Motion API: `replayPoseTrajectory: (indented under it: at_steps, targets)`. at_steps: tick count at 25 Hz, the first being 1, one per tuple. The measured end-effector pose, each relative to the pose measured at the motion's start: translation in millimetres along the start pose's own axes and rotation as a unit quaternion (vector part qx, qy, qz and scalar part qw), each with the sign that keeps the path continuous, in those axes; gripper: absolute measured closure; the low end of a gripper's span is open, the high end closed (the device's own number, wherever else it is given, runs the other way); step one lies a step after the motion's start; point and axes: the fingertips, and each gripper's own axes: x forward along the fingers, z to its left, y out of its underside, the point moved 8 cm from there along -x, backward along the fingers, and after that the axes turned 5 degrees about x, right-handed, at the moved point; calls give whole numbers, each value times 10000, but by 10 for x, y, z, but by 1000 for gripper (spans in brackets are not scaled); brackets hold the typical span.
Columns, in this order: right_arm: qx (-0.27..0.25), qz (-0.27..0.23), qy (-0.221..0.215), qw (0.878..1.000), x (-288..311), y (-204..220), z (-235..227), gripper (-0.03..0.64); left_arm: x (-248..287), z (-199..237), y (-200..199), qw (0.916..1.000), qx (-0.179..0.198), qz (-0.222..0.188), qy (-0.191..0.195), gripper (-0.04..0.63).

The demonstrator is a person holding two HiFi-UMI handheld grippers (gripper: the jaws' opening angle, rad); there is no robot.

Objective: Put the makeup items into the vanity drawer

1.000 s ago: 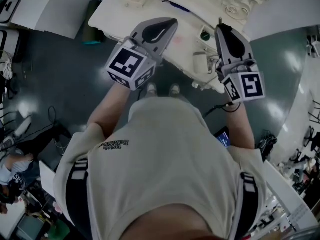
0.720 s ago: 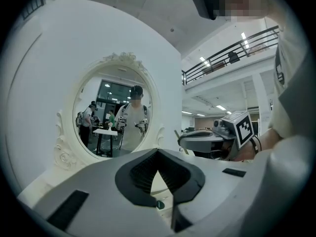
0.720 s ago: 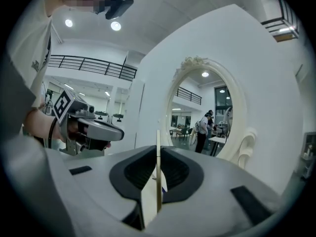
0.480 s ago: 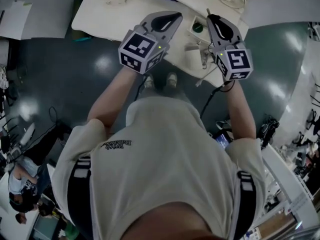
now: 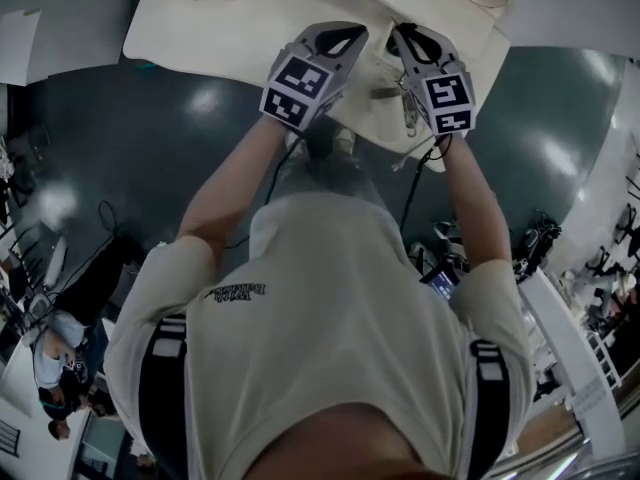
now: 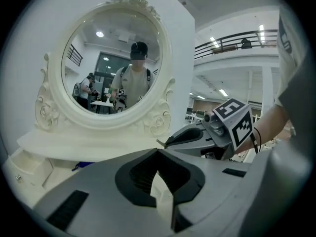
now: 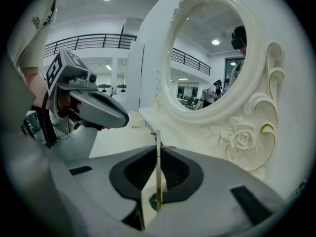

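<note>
Cream desk with a rose-carved mirror takes up the far side. Over its front edge the left gripper hangs with its jaws clenched, tips meeting and nothing between them. Just beside it, to the right, the right gripper has its jaws grasping a thin pale-gold makeup stick. The stick stands upright between the pads, above the desk top and in front of the mirror. Its kind cannot be told.
</note>
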Motion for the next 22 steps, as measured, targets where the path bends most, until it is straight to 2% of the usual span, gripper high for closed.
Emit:
replayPoseTrajectory:
  at_steps: [8,13,16,20,22]
  targets:
    - [-210,573,-140,9980,338,442,6,583,300,107,474,9987,-202,471,27,581]
    - [155,674,-375,9969,434,613,17,583,470,101,721,9962,-362,773,159,581]
    - [111,902,-370,9952,467,724,20,583,536,78,850,9949,-395,904,223,581]
    - [194,947,-399,9945,446,761,26,580,545,46,891,9944,-397,950,233,581]
    - [229,982,-422,9940,440,788,32,557,538,31,900,9944,-401,952,225,581]
